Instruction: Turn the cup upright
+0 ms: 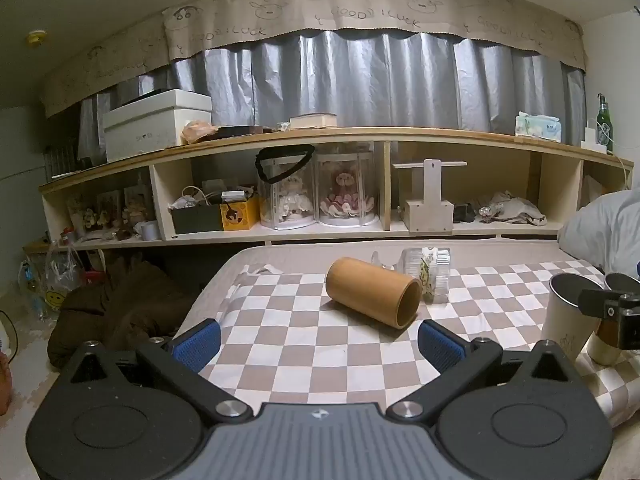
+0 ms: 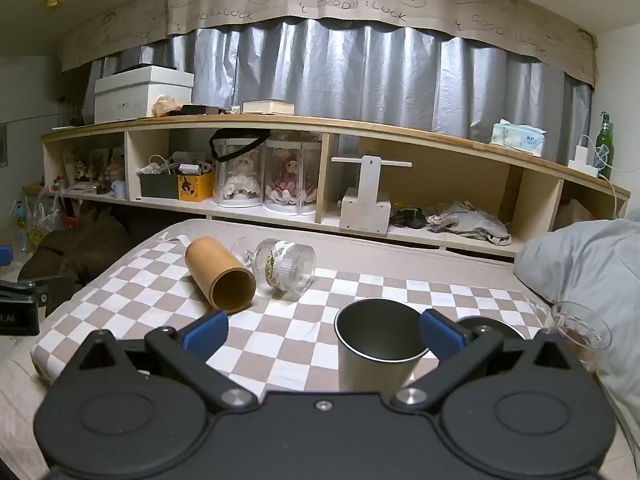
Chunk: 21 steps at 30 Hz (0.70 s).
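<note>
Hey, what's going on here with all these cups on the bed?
A person holds a two-finger tool in each hand over a checkered cloth on a bed. The left tool is open and empty, facing a tan cup lying on its side, with a clear glass jar tipped over just behind it. The right tool is open around a metal cup that already stands upright. A clear glass sits at the right edge.
</note>
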Motion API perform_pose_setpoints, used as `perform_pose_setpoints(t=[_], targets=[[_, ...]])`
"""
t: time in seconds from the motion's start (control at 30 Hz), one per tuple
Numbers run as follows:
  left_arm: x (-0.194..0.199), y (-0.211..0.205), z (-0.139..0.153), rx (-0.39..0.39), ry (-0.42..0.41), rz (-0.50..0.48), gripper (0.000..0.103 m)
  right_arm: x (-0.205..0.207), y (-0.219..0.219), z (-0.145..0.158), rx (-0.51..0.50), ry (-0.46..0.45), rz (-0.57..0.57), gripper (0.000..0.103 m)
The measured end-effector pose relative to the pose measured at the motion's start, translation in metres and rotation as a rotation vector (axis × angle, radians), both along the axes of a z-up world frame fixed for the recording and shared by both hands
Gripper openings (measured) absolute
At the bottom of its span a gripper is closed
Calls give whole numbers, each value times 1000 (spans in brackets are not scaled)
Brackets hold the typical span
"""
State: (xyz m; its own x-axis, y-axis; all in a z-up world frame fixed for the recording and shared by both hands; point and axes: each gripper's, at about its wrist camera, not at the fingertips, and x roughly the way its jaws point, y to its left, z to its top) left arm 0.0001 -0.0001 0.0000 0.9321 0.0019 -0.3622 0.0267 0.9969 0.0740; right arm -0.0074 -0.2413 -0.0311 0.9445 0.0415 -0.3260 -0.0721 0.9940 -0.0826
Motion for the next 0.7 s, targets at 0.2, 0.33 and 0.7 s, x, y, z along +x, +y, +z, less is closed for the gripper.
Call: perform_pose_setpoints(t=[0.2, 0.33, 0.7], targets=[[0, 0, 0, 1, 1, -1, 103, 0, 0, 0, -1, 5, 0, 103], [1, 0, -1, 0, 1, 0, 103, 0, 0, 0, -1, 5, 0, 103], [0, 0, 0, 0, 1, 0, 103, 0, 0, 0, -3, 5, 0, 103]])
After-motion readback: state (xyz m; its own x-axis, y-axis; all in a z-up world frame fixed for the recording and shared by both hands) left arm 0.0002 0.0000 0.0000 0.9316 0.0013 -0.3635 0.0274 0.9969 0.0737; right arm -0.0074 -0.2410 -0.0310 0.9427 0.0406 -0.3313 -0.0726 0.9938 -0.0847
